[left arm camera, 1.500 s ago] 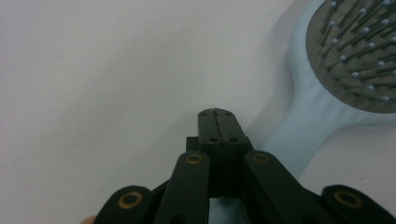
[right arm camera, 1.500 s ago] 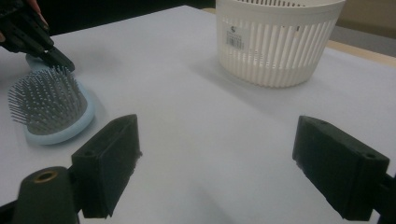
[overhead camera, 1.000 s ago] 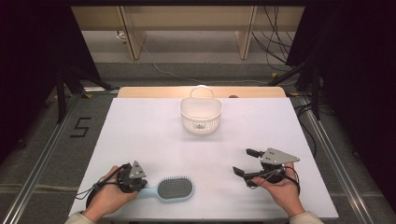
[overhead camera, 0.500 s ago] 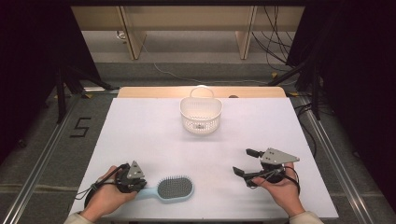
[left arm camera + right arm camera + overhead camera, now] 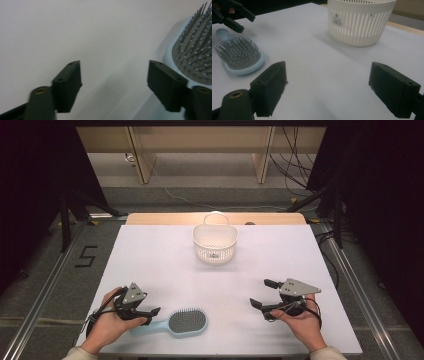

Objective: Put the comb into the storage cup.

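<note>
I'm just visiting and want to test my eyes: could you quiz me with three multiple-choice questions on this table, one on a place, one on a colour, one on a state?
1. Where does the white basket stand?
A. at the table's far edge, in the middle
B. beside the right hand
C. on the floor

2. What colour is the hairbrush body?
A. red
B. light blue
C. black

3. How do the left gripper jaws stand?
A. shut on the brush
B. open, with nothing between them
C. shut on the basket

Answers: 1 A, the high view shows it far and central. 2 B, its pale blue rim shows. 3 B, the left gripper view shows bare table between the jaws, which have just been opening.
</note>
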`<state>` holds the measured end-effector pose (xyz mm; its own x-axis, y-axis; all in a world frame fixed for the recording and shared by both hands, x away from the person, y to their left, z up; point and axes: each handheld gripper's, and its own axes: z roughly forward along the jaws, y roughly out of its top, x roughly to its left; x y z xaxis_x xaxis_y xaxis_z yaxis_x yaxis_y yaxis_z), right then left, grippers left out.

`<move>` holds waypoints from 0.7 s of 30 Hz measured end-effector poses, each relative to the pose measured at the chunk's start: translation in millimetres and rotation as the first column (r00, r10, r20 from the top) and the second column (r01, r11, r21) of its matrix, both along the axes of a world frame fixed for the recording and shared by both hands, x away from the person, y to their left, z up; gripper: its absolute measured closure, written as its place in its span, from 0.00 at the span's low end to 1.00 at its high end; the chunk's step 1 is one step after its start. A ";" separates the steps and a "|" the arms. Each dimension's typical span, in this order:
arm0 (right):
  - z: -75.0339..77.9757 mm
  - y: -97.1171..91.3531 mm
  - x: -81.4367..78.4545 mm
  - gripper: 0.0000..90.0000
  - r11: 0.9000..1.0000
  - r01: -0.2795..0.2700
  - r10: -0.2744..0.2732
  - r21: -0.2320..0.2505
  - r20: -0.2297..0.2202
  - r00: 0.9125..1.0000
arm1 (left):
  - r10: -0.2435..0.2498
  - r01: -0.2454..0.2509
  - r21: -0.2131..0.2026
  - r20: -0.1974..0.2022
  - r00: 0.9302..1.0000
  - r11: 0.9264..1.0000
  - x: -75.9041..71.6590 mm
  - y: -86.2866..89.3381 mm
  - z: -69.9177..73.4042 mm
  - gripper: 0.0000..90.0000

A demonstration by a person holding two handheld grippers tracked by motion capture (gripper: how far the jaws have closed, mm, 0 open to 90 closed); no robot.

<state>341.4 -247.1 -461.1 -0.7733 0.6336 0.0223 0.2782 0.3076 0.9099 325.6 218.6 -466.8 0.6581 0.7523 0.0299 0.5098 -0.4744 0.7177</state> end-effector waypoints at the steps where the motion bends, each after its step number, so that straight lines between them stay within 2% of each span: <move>1: 0.1 0.1 -0.1 0.18 1.000 0.001 -0.001 -0.001 0.000 1.000 | 0.003 -0.003 -0.019 0.007 1.000 1.000 0.5 0.5 0.7 0.17; 4: 0.3 0.2 -0.4 0.18 1.000 0.000 0.000 -0.002 -0.001 1.000 | 0.009 -0.008 -0.070 0.021 1.000 0.998 1.5 1.2 2.9 0.08; 8: 0.1 0.0 -0.2 0.18 1.000 0.001 -0.001 0.001 -0.002 1.000 | 0.000 0.003 -0.075 0.040 0.999 0.997 1.9 2.1 4.6 0.00; 15: 0.3 -0.5 -0.1 0.18 1.000 0.005 -0.005 0.006 -0.001 1.000 | -0.034 0.040 -0.087 0.071 0.997 0.995 1.5 1.6 7.6 0.00; 21: 0.5 -1.0 -0.3 0.18 1.000 0.009 -0.009 0.008 0.001 1.000 | -0.058 0.074 -0.127 0.119 0.991 0.989 3.4 0.5 15.0 0.00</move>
